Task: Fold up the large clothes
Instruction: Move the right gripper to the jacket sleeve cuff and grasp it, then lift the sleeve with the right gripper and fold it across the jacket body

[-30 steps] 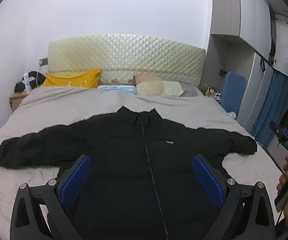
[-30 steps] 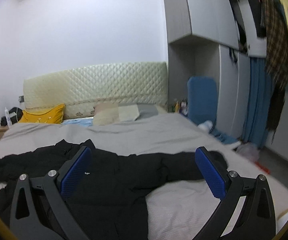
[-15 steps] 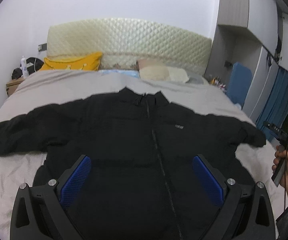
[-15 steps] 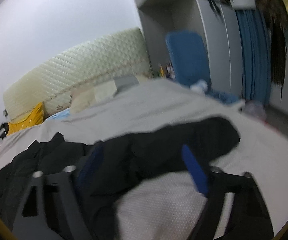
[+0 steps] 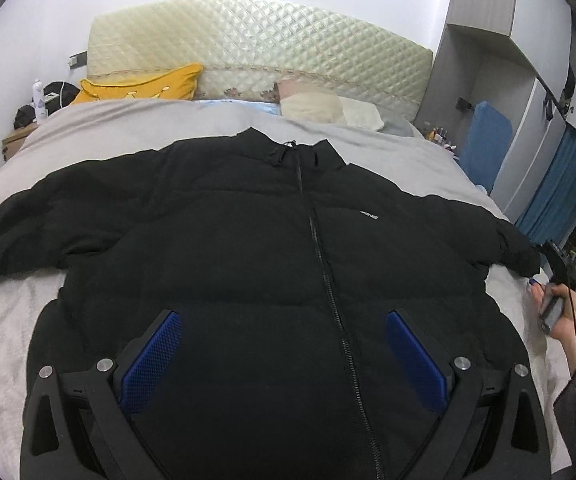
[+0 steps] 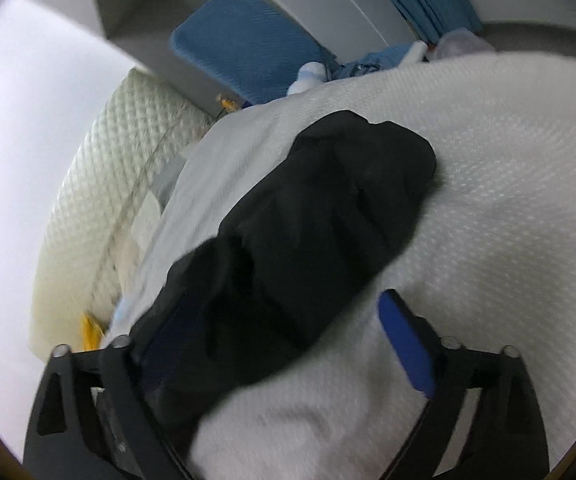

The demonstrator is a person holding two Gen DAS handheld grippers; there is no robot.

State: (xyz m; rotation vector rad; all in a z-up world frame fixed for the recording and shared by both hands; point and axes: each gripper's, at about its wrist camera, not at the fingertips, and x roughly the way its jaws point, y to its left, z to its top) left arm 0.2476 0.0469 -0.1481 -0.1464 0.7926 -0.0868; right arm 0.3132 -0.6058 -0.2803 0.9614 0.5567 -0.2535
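Note:
A black puffer jacket (image 5: 248,240) lies zipped and face up on the grey-white bed cover (image 5: 4,320), with both sleeves spread out sideways. My left gripper (image 5: 280,320) hovers open over the jacket's lower front, nothing between its blue pads. At the right edge of the left wrist view, a hand (image 5: 564,316) holds the other gripper beside the right cuff. In the right wrist view the picture is rolled and blurred. There the right gripper (image 6: 288,320) straddles the end of the black sleeve (image 6: 328,200); its jaws are opening, and the right pad stands clear of the cloth.
A quilted cream headboard (image 5: 256,48) backs the bed, with a yellow pillow (image 5: 144,86) and pale pillows (image 5: 320,106) below it. A nightstand with a bottle (image 5: 38,96) stands far left. A blue chair (image 5: 486,136), cupboards and a blue curtain (image 5: 556,188) line the right side.
My left gripper sank closer over the jacket. My right gripper rolled, swung down to the sleeve end, narrowed its jaws and widened them again.

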